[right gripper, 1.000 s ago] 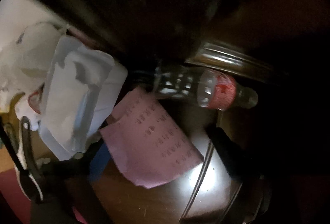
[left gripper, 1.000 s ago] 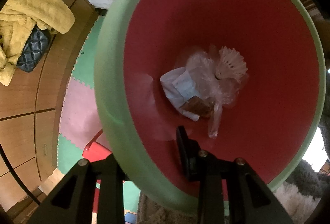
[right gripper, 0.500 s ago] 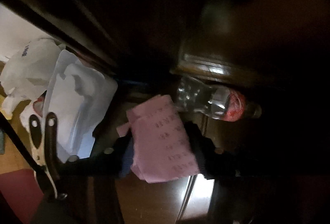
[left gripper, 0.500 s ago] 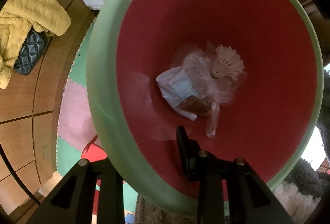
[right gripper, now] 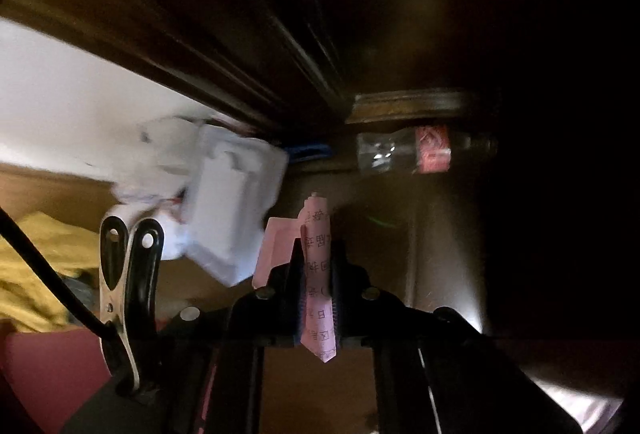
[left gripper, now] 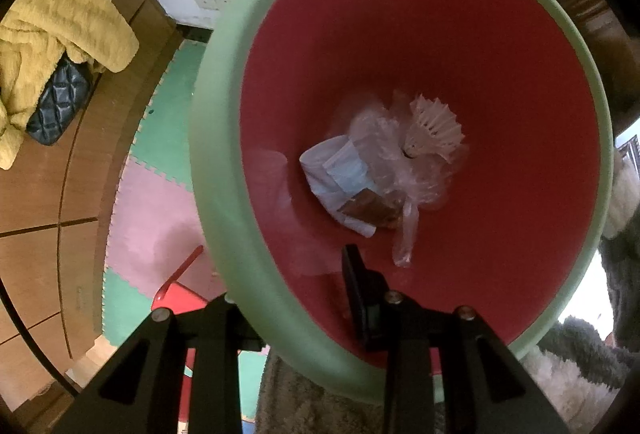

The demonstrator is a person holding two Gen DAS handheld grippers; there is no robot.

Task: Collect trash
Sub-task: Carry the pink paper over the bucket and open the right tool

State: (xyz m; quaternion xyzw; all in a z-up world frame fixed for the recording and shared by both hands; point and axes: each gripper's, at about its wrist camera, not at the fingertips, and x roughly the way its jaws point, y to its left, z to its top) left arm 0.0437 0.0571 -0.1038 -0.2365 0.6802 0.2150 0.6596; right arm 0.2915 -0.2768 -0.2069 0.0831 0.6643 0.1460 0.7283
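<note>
My left gripper (left gripper: 294,294) is shut on the green rim of a trash bin (left gripper: 216,170) with a red inside, one finger outside and one inside. At the bin's bottom lie a crumpled clear bag (left gripper: 404,162), a blue-and-white wrapper (left gripper: 340,170) and a white shuttlecock (left gripper: 436,122). In the right wrist view my right gripper (right gripper: 316,254) has its jaws closing on a pink printed paper slip (right gripper: 316,266), folded upright between the pads and lifted off the dark wooden table (right gripper: 440,242). An empty clear bottle with a red label (right gripper: 420,150) lies at the table's back edge.
A white plastic packet (right gripper: 228,210) and crumpled white paper (right gripper: 160,154) sit at the table's left end. A yellow towel (left gripper: 48,46) and a dark quilted bag (left gripper: 60,102) lie on the wooden floor. Foam mats (left gripper: 156,210) and a red object (left gripper: 176,298) lie under the bin.
My right gripper closed from wide open onto the pink slip and lifted it off the table, pulling back from the bottle. The left gripper kept its hold on the bin.
</note>
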